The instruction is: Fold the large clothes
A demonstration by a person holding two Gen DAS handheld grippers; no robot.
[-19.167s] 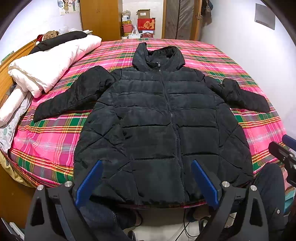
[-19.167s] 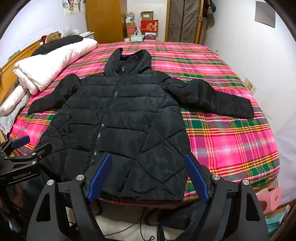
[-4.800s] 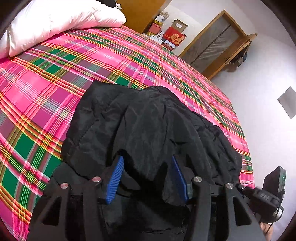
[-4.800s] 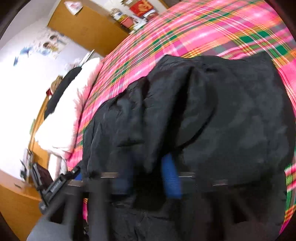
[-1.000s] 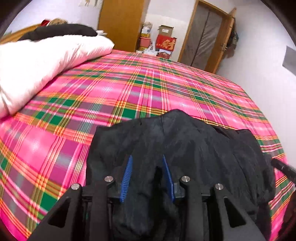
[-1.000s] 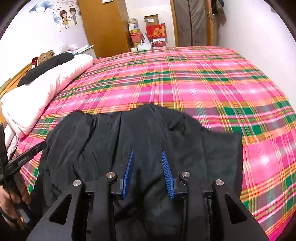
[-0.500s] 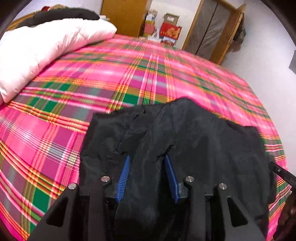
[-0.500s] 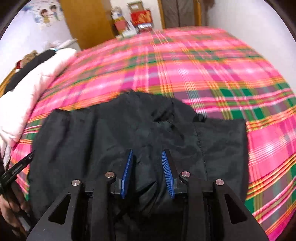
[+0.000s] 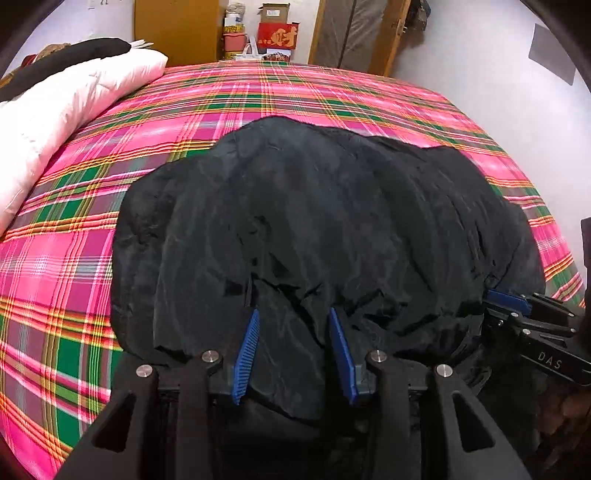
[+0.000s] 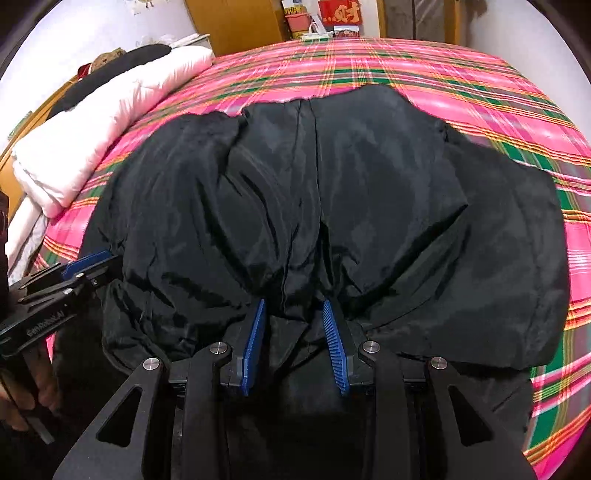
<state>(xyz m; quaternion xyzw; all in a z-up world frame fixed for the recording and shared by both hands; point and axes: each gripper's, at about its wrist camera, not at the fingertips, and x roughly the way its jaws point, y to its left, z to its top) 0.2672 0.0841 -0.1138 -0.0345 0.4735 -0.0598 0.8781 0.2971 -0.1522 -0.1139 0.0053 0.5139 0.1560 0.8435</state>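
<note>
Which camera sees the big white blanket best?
The right wrist view: the white blanket shows along its length, down to its folded end. The left wrist view shows only part of it, cut off at the picture's left edge.

Three readable marks in the room

"DAS" shows in pale letters on the black body of the right gripper [image 9: 506, 299] at the edge of the left wrist view; "GenRobot.AI" runs along the body of the left gripper [image 10: 86, 264] in the right wrist view; and a gold Chinese character, 财, sits on the red box [image 9: 277, 36] against the far wall.
</note>
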